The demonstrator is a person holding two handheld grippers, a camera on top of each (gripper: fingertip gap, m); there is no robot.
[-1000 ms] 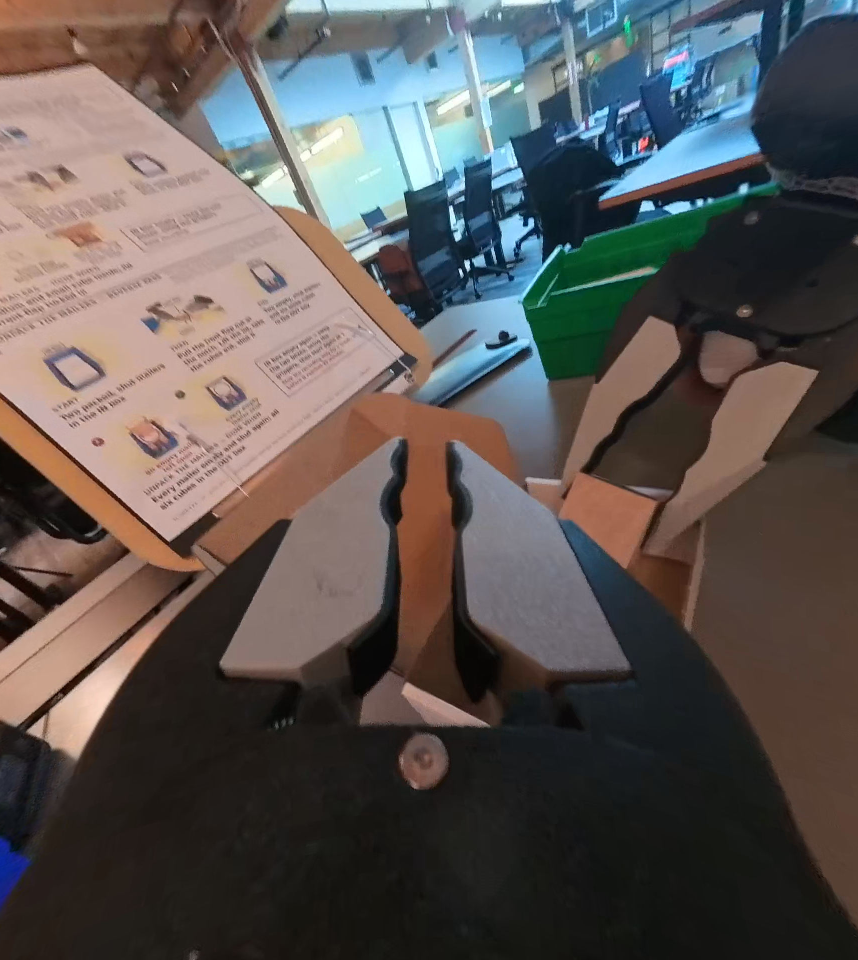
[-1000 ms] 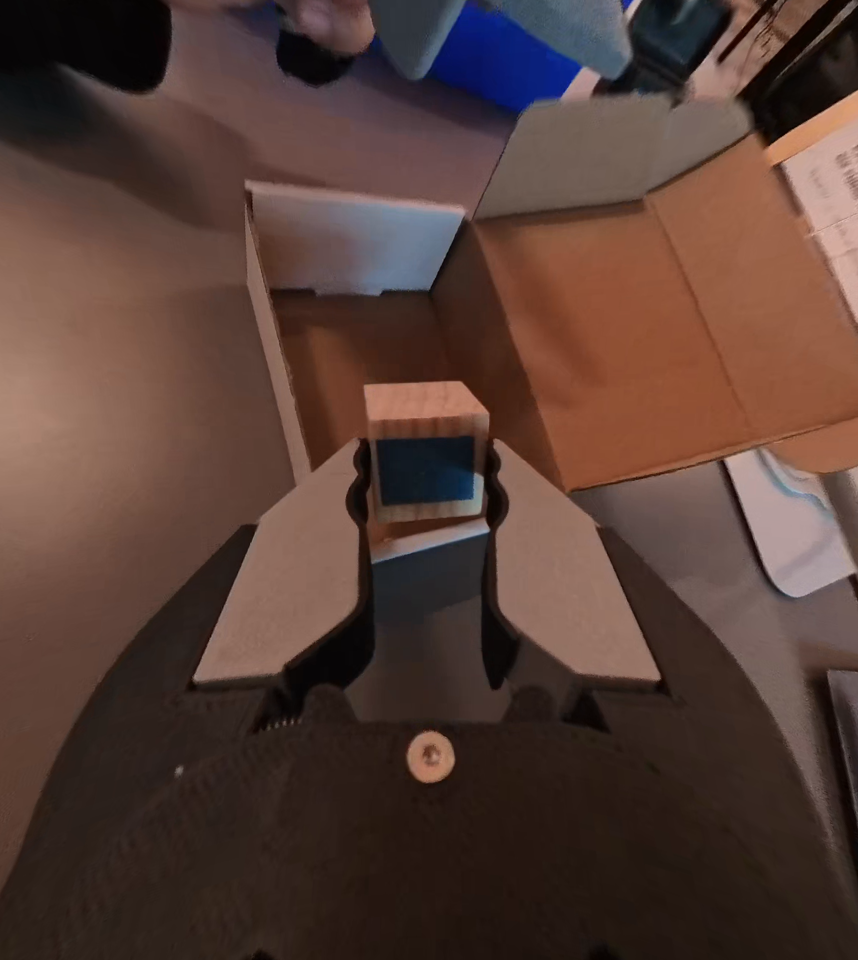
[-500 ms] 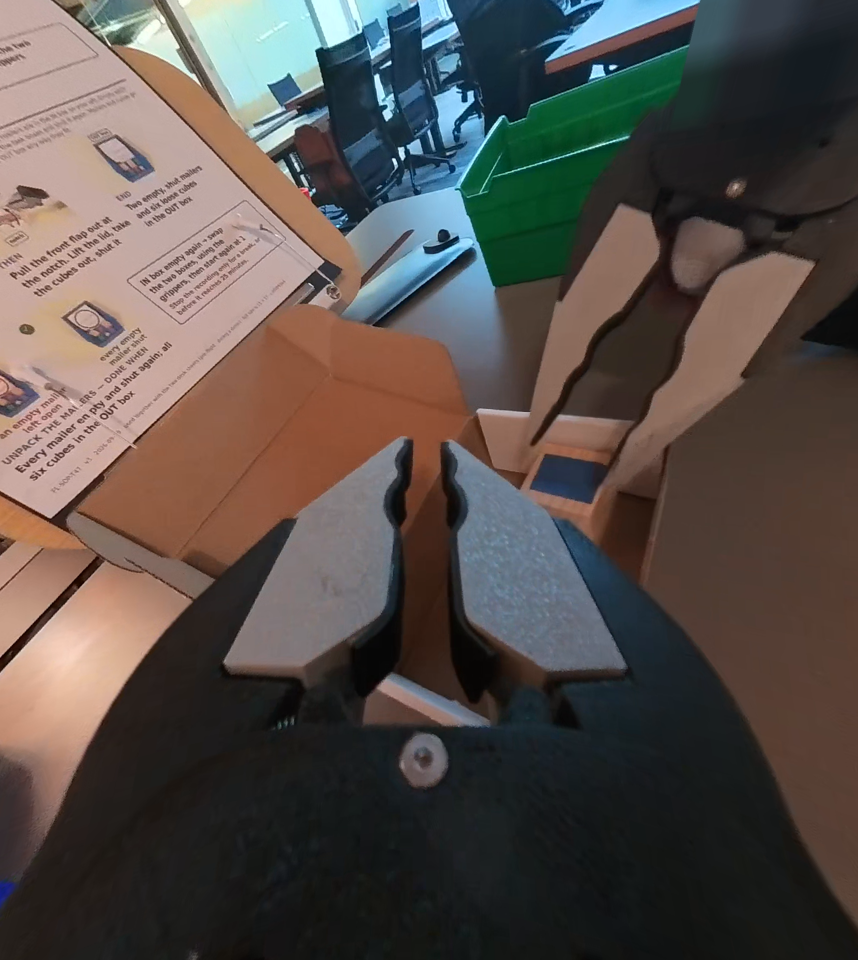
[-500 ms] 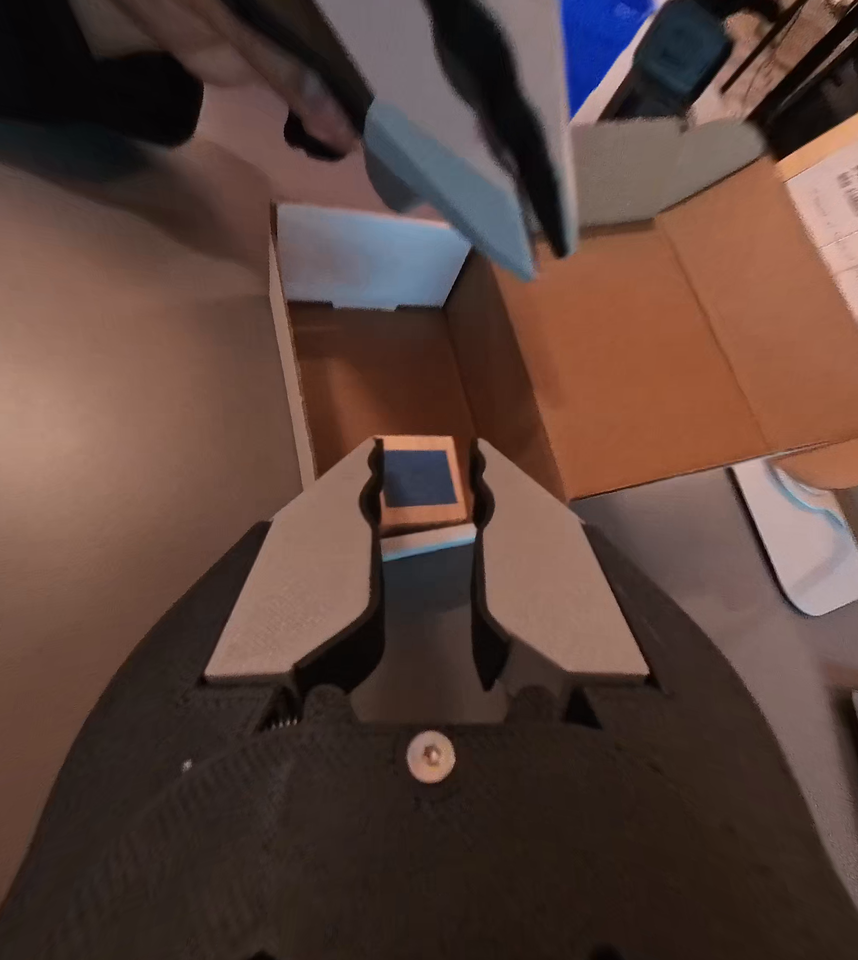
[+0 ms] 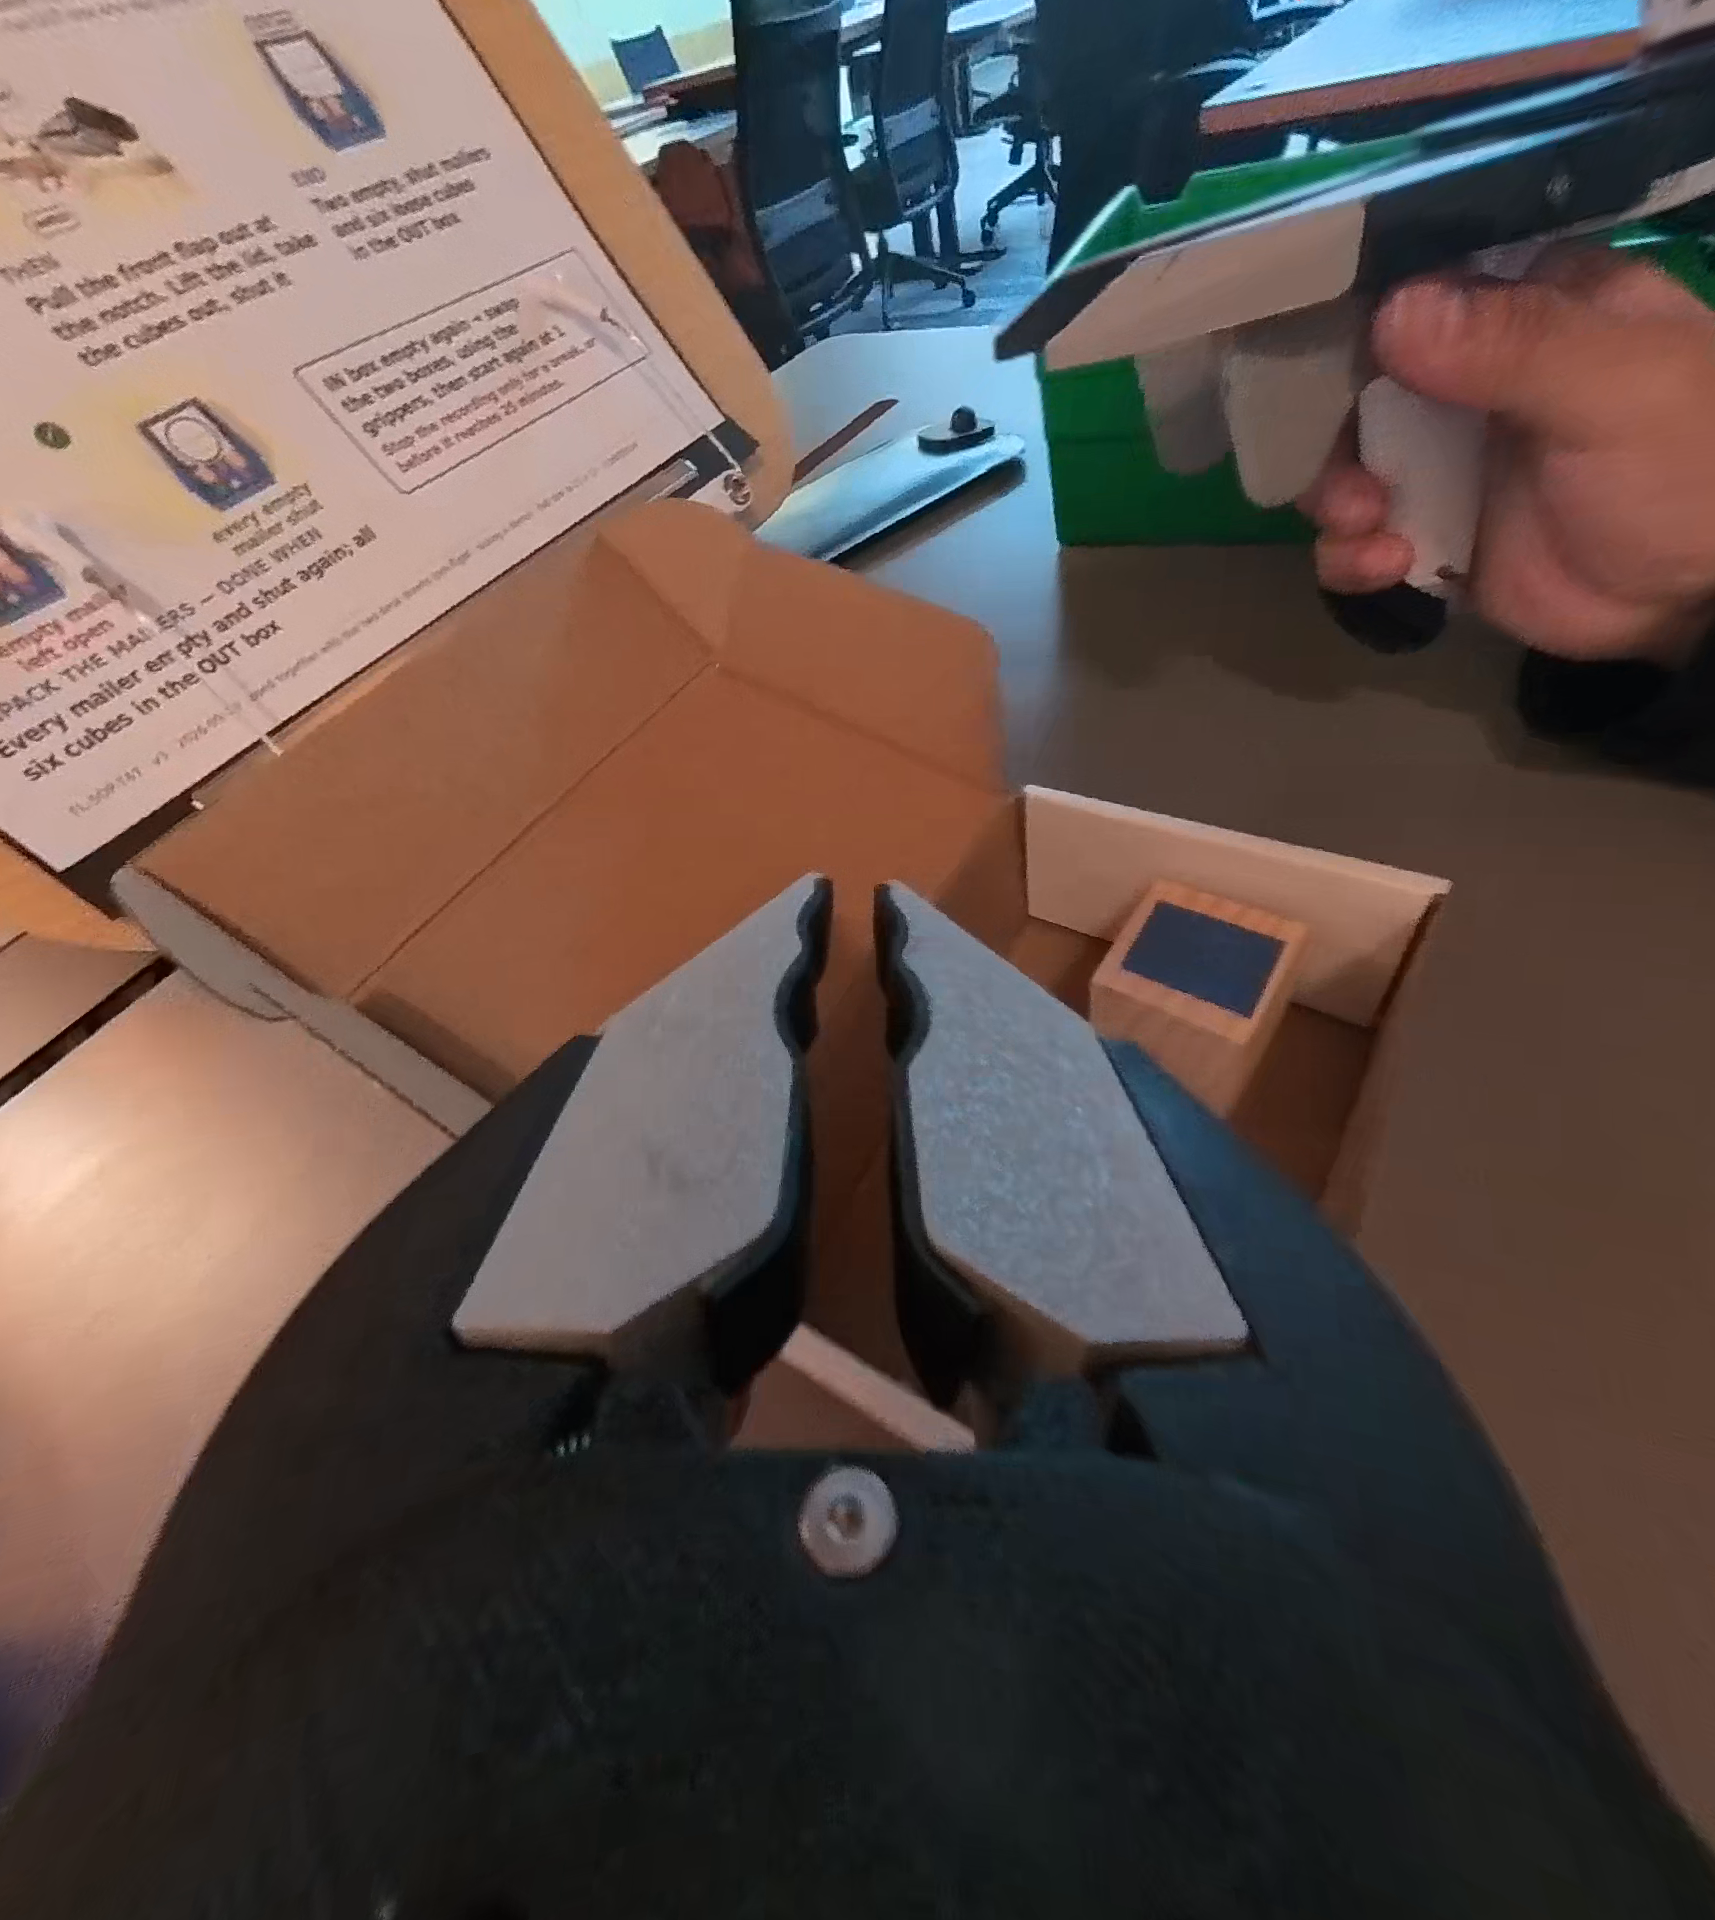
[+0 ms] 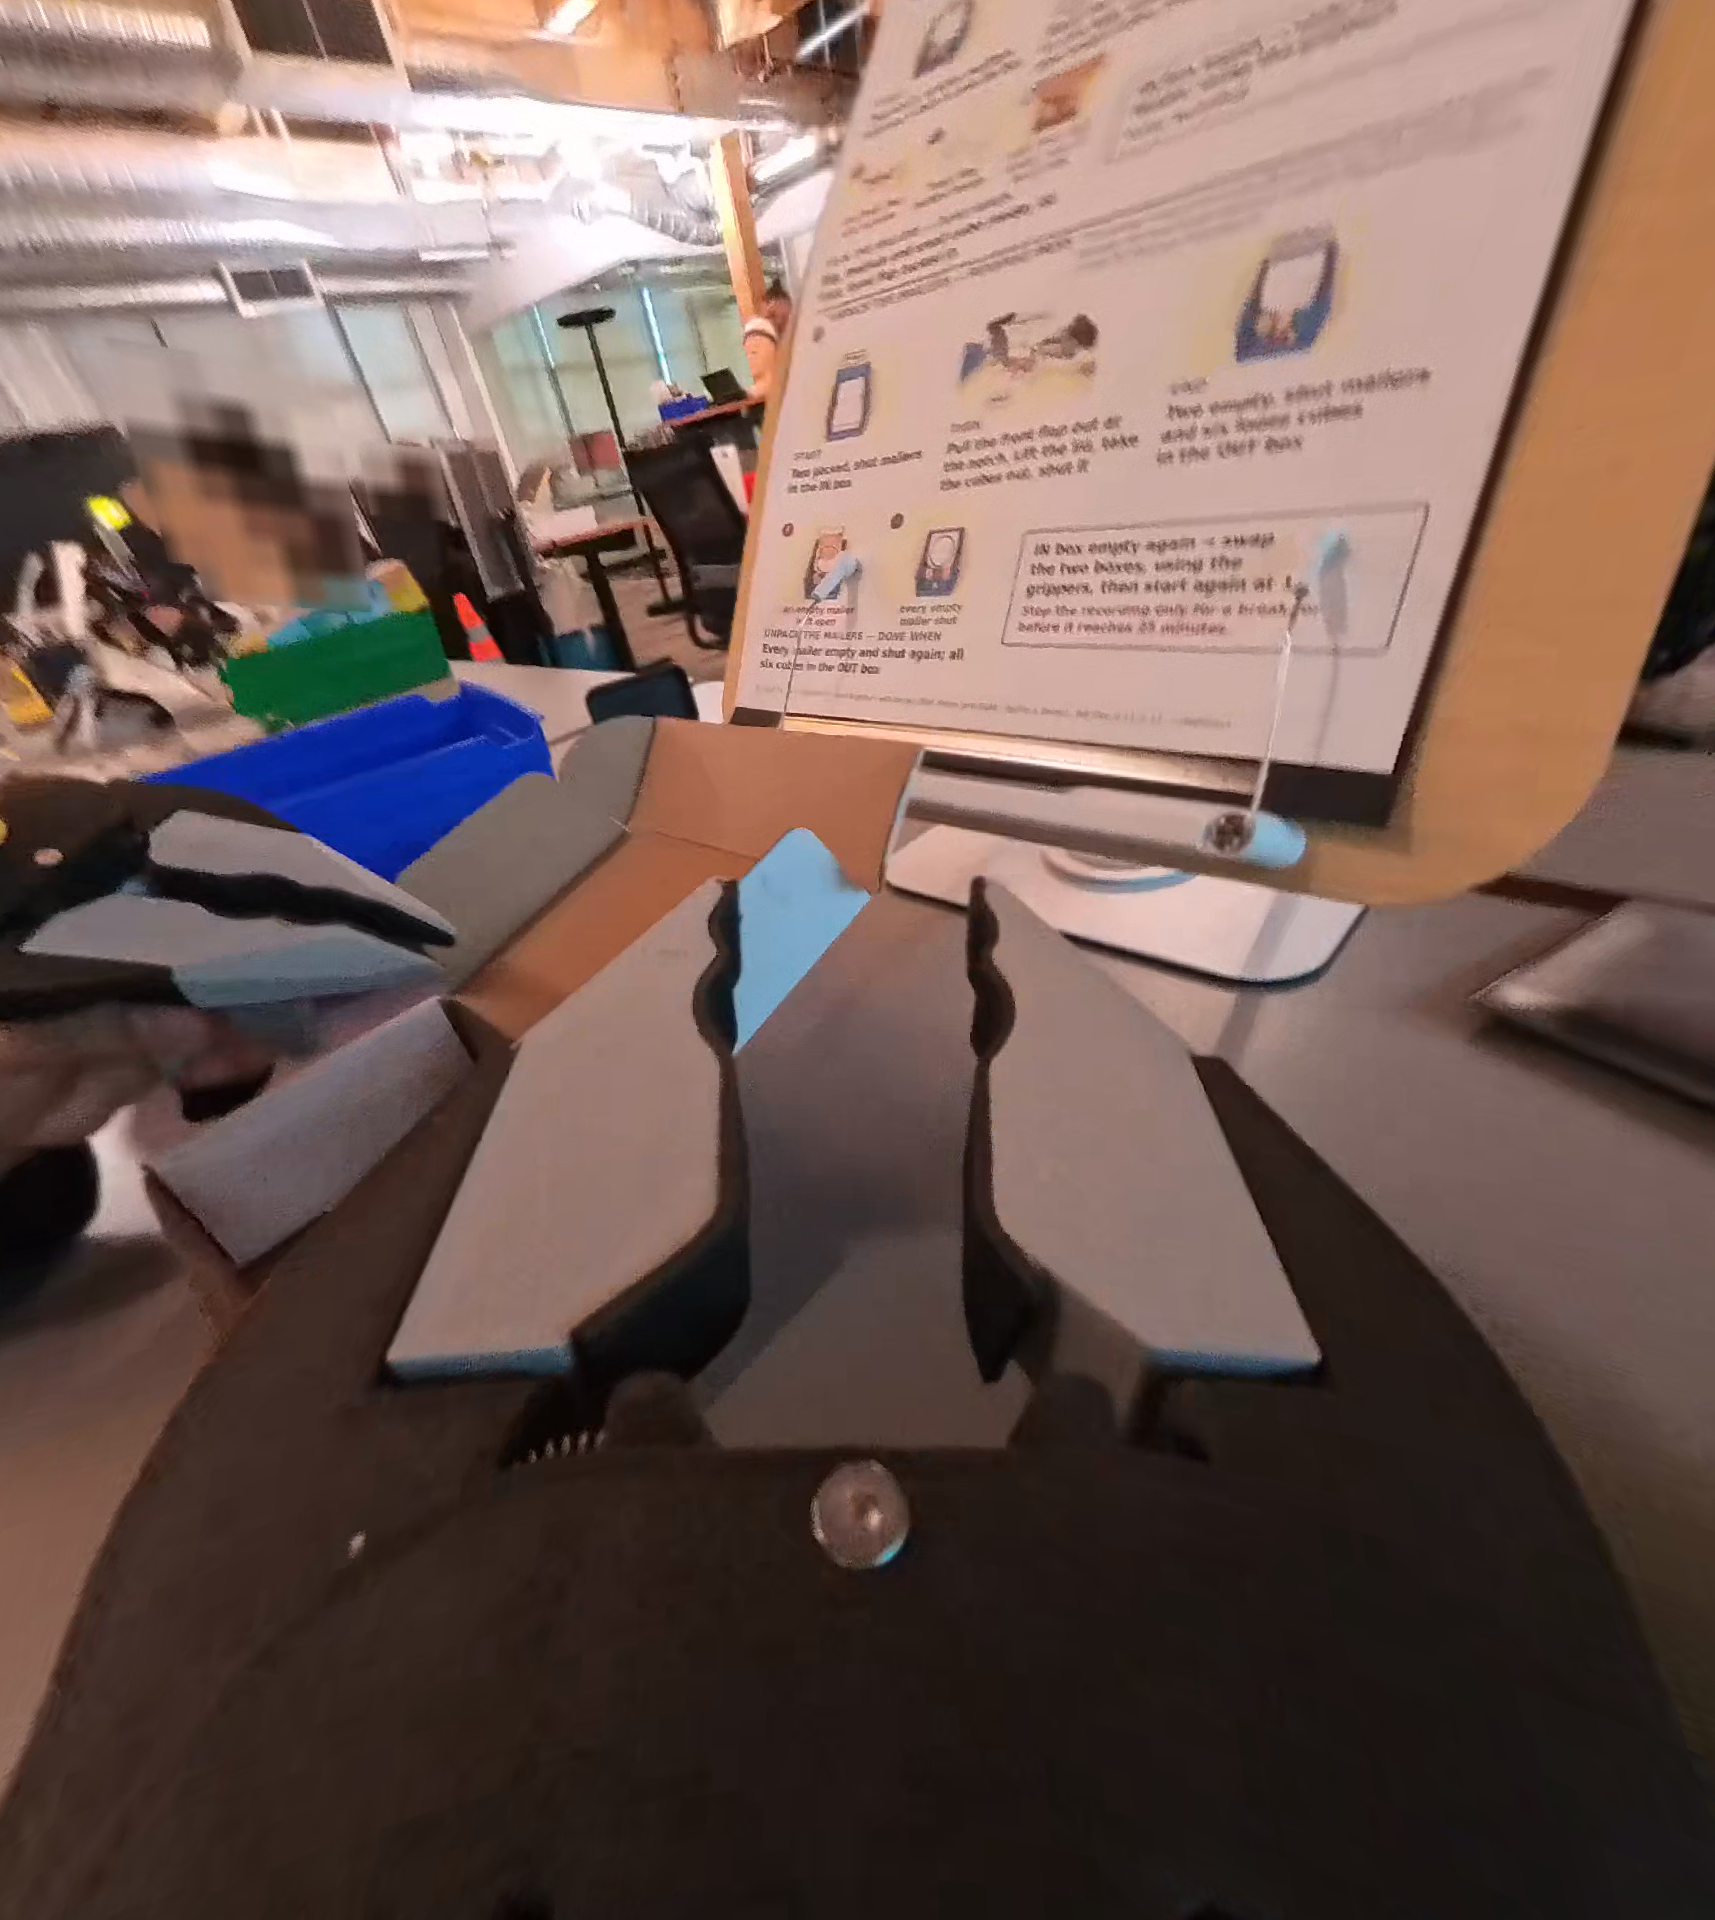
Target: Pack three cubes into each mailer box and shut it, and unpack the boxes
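Cube point(image 5: 1196, 987): set in the far corner of the open box point(image 5: 1383, 1049), right of centre, leaving room for two more.
Lid point(image 5: 562, 790): folded back, keeping the box accessible.
Left gripper point(image 5: 853, 904): nearly closed, empty, over the box.
Right gripper point(image 6: 848, 904): apart, empty, raised clear.

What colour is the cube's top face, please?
Dark blue, framed by pale wood; clearest in the left wrist view.

Left tongs point(image 5: 853, 914), apparently nearly closed, hover over the open mailer box point(image 5: 1237, 862) holding one cube point(image 5: 1196, 987).
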